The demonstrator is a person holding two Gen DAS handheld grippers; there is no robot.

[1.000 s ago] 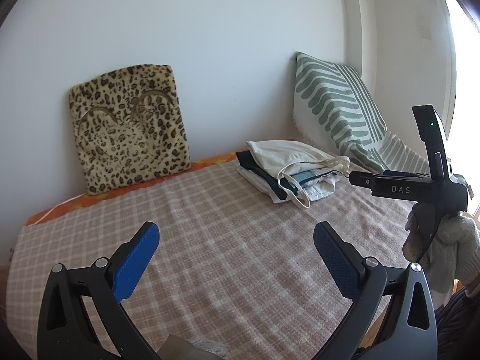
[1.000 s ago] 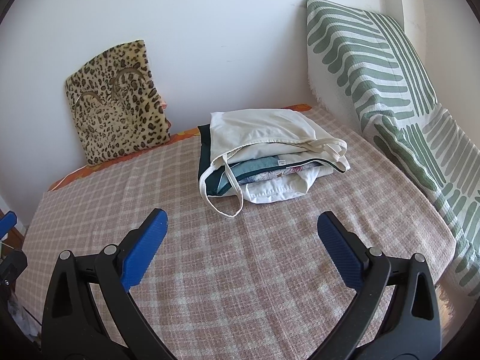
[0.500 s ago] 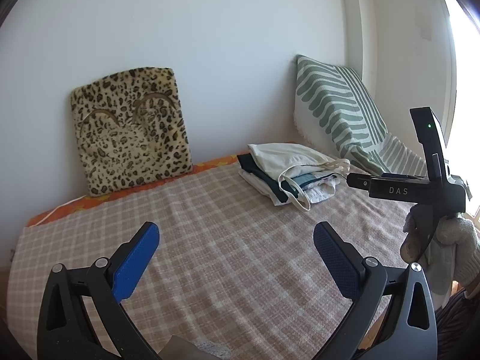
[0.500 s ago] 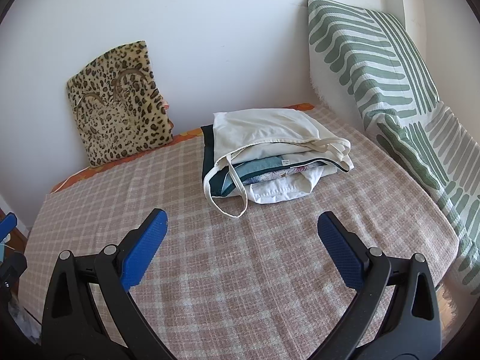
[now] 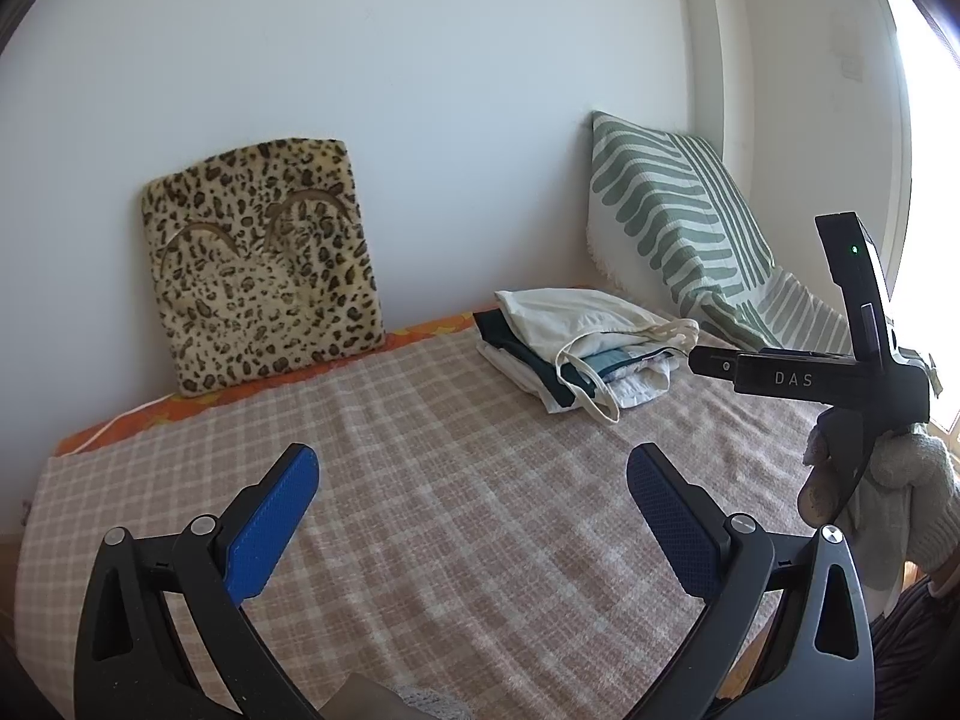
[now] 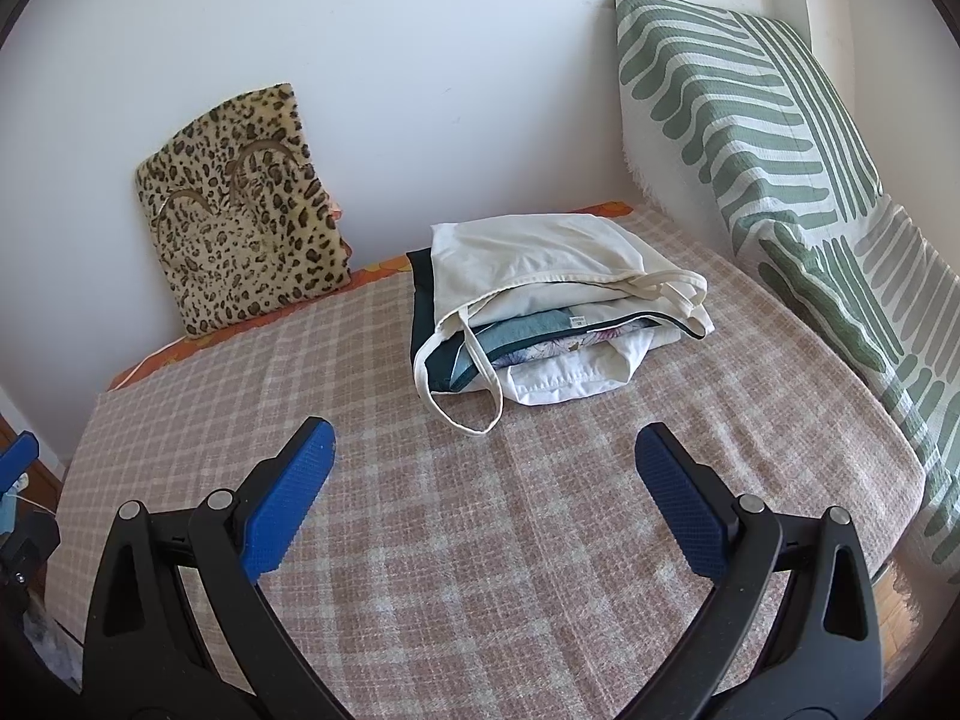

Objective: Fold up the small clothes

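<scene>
Both empty, jaws spread wide — left gripper (image 5: 474,501), right gripper (image 6: 483,474). Ahead, stacked folded clothes under cream tote bag (image 6: 540,312) on checked bed cover (image 6: 480,540) — risk snagging loose strap (image 6: 465,402), toppling stack.

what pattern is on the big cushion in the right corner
Green stripes on white: the striped cushion shows best in the right wrist view.

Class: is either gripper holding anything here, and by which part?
Nothing is held. The left gripper and right gripper are both open, short of the pile of clothes.
</scene>
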